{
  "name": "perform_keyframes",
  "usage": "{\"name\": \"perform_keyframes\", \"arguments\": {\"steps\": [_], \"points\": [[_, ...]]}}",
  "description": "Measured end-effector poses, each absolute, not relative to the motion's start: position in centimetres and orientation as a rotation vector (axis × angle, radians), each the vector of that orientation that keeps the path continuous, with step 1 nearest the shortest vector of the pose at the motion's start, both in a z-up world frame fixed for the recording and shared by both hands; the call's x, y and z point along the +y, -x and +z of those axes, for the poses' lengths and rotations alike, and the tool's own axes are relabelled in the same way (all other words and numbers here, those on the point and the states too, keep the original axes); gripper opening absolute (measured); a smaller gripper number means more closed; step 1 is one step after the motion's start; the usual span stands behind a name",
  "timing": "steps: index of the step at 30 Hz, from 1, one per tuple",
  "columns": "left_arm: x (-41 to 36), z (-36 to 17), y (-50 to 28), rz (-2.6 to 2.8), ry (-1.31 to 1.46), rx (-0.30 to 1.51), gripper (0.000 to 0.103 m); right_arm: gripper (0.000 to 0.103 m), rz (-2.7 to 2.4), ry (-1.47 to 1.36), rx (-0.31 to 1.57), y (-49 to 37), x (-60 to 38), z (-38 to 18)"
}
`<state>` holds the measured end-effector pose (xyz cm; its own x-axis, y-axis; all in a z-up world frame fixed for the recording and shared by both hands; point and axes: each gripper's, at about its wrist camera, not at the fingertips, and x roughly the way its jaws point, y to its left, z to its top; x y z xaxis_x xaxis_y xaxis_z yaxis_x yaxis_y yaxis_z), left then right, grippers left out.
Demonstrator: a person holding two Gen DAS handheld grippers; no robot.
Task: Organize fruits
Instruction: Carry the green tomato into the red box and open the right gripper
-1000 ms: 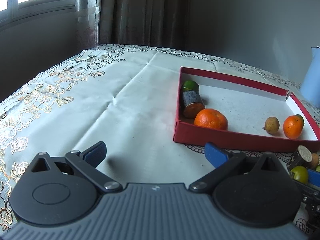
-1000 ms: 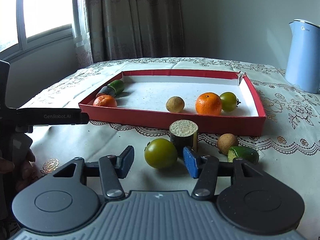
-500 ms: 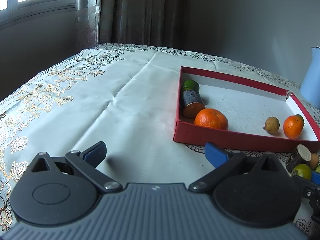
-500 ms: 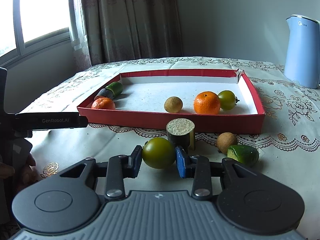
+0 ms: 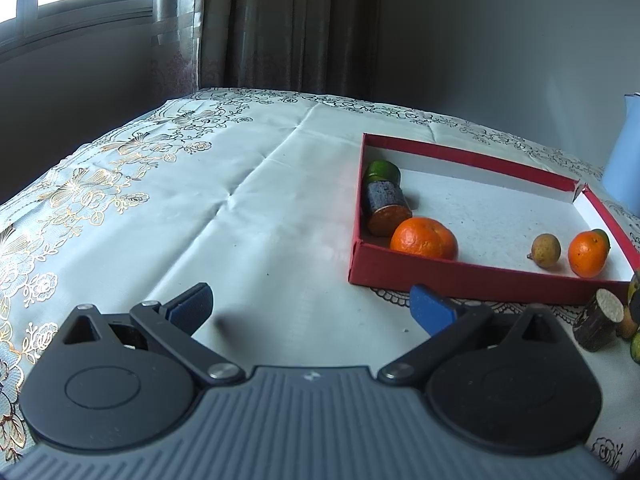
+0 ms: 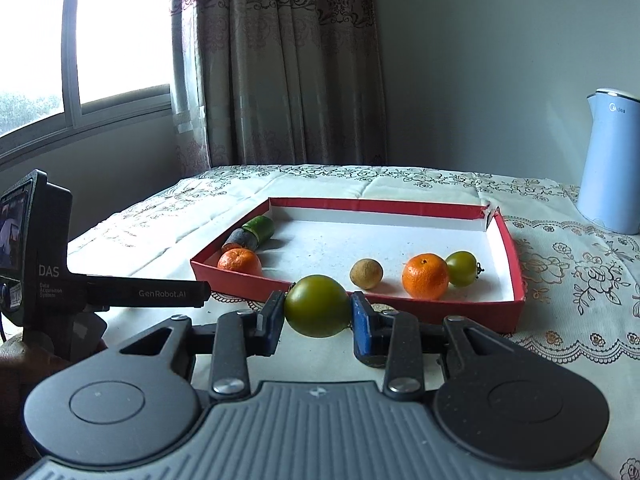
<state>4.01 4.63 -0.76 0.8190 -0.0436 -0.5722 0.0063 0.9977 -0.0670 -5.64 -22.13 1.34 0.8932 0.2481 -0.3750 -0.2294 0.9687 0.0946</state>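
Observation:
My right gripper [image 6: 317,314] is shut on a green tomato [image 6: 317,305] and holds it lifted in front of the red tray's [image 6: 400,309] near wall. In the tray lie two oranges [image 6: 425,276], a brown longan [image 6: 366,274], a second green tomato [image 6: 463,268] and a dark cut cylinder with a green piece [image 6: 252,234]. My left gripper [image 5: 310,310] is open and empty over bare cloth, left of the tray [image 5: 460,276]. A dark cut cylinder [image 5: 598,320] stands on the cloth at the right edge of the left wrist view.
A pale blue kettle [image 6: 610,160] stands at the back right. The left gripper's handle and screen [image 6: 52,280] reach in from the left of the right wrist view. A lace tablecloth [image 5: 180,208] covers the table; curtains and a window stand behind.
My right gripper closed on the green tomato and lifted it off the cloth, toward the tray. The left gripper has stayed still and open.

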Motion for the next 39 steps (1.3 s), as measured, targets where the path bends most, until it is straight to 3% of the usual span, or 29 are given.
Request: {"name": "perform_keyframes", "arguments": {"steps": [10, 39], "points": [[4.7, -0.8, -4.0, -0.027, 0.069, 0.613, 0.103, 0.035, 0.252, 0.020, 0.327, 1.5, -20.8, 3.2], [4.9, -0.9, -4.2, -0.030, 0.077, 0.618, 0.103, 0.036, 0.254, 0.003, 0.446, -6.4, -18.6, 0.3]]}}
